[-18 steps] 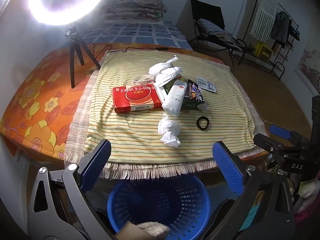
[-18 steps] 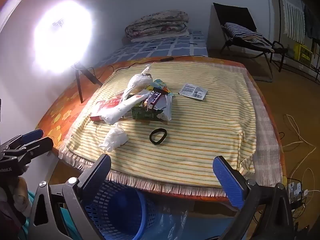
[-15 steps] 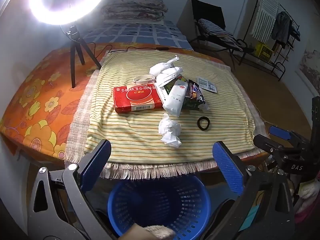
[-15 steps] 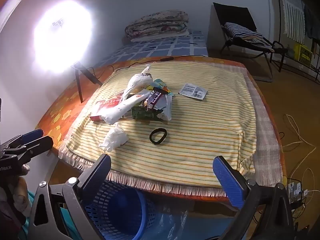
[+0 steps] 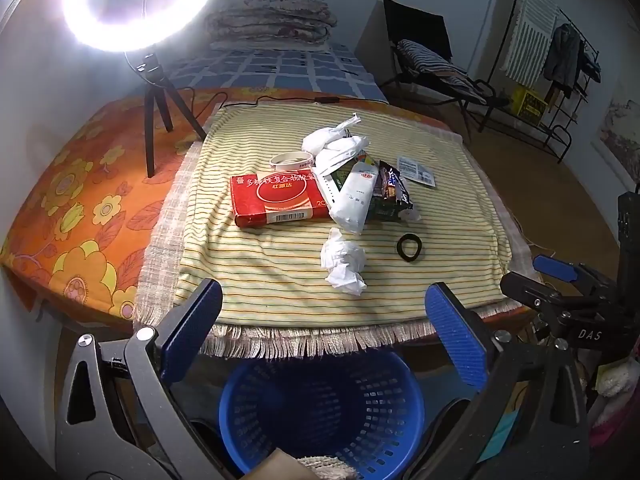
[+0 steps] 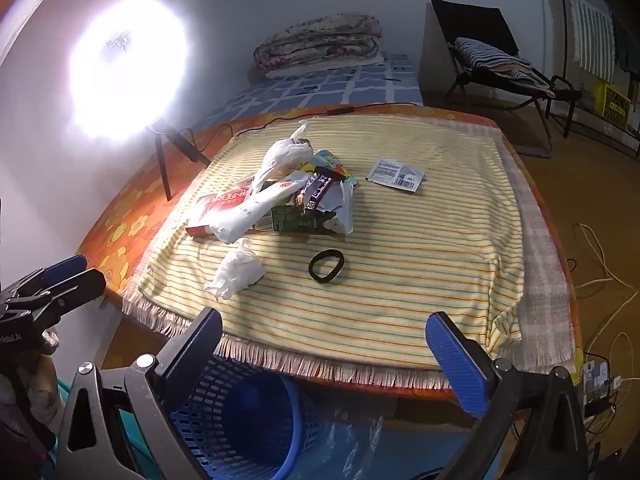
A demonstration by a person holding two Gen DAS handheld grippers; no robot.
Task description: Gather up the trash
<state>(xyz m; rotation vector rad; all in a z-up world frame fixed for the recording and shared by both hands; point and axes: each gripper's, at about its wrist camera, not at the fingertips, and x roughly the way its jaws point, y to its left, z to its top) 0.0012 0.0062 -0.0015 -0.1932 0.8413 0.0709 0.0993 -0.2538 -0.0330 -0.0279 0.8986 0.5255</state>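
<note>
Trash lies on a striped cloth (image 5: 280, 272): a crumpled white tissue (image 5: 343, 260) (image 6: 237, 271), a red box (image 5: 276, 197) (image 6: 218, 206), white bags (image 5: 335, 145) (image 6: 285, 153), a white pouch (image 5: 356, 200), dark snack wrappers (image 5: 392, 190) (image 6: 316, 196), a tape ring (image 5: 290, 159), a black hair band (image 5: 409, 247) (image 6: 326, 266) and a barcode sachet (image 5: 417, 169) (image 6: 396, 175). A blue basket (image 5: 320, 408) (image 6: 248, 420) stands under the table's near edge. My left gripper (image 5: 324, 336) and right gripper (image 6: 324, 340) hover open and empty before that edge, short of the trash.
A bright ring light on a small tripod (image 5: 154, 92) (image 6: 168, 148) stands at the table's back left on an orange flowered cover (image 5: 80, 200). A bed, a black chair (image 6: 488, 52) and a clothes rack (image 5: 560, 60) lie beyond. Cables (image 6: 600, 264) trail on the floor at right.
</note>
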